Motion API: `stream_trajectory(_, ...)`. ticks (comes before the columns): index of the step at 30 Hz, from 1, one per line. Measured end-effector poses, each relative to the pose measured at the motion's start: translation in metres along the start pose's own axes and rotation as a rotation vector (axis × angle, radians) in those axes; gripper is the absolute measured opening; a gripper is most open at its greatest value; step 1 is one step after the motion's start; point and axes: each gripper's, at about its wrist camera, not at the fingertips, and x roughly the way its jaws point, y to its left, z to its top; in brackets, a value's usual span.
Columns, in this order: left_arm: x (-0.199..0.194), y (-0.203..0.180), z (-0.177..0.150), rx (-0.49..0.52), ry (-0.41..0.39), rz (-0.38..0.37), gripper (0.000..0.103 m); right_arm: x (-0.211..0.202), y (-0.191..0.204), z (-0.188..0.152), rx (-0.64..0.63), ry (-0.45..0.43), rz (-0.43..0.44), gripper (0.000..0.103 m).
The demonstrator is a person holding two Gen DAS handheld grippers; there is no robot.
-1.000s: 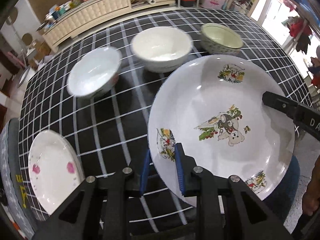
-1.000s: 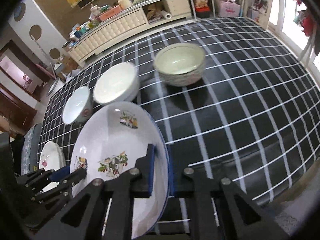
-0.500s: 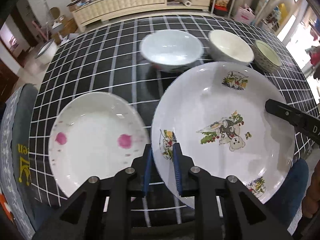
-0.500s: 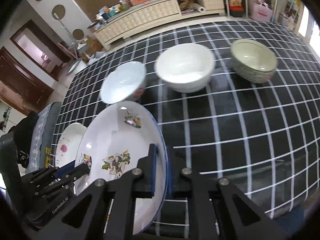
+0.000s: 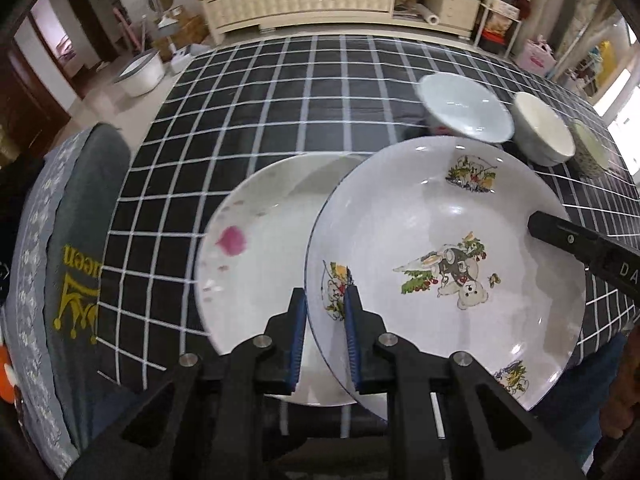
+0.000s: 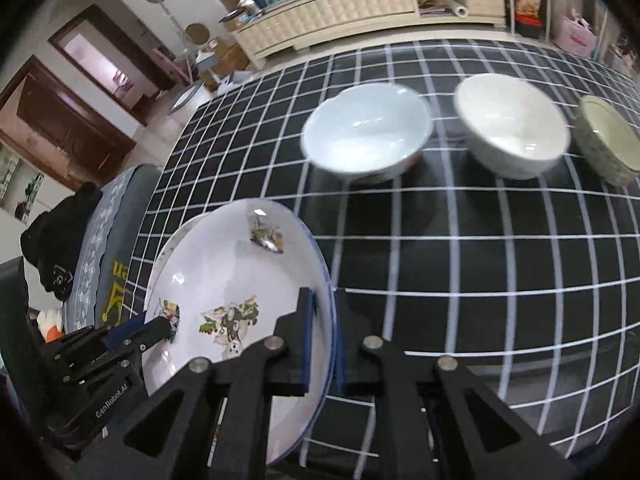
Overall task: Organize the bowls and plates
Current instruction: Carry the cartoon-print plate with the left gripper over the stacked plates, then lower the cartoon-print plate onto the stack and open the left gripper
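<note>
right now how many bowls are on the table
3, in a row at the far side: a pale blue bowl, a white bowl beside it, and a greenish bowl at the frame's edge. More could sit out of view.

The left hand-held gripper (image 5: 325,332) clamps the cartoon plate's (image 5: 444,264) rim; that plate overlaps a pink-spotted plate (image 5: 260,248) on the checked tabletop (image 5: 280,92).
</note>
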Motion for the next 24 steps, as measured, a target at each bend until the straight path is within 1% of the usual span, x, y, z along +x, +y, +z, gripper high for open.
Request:
stream_trajectory(6, 0.009, 0.031, -0.007, -0.052, 0.024, 0.013, 0.016, 0.018, 0.026, 0.002, -0.040, 0.026, -0.002, 0.012)
stream_trajectory(12, 0.011, 0.048, -0.010, -0.080, 0.032, 0.025, 0.016, 0.030, 0.044, 0.004, -0.064, 0.038, -0.004, 0.012)
stream_trajectory(16, 0.015, 0.054, -0.008, -0.078, 0.036, 0.039, 0.015, 0.037, 0.046, 0.003, -0.066, 0.053, -0.006, 0.012)
stream_trajectory(22, 0.025, 0.060, -0.005, -0.084, 0.046, 0.040, 0.015, 0.046, 0.049, 0.002, -0.071, 0.071, -0.017, 0.012)
stream_trajectory(24, 0.028, 0.062, -0.005, -0.084, 0.046, 0.043, 0.012, 0.049, 0.050, 0.001, -0.075, 0.072, -0.026, 0.012)
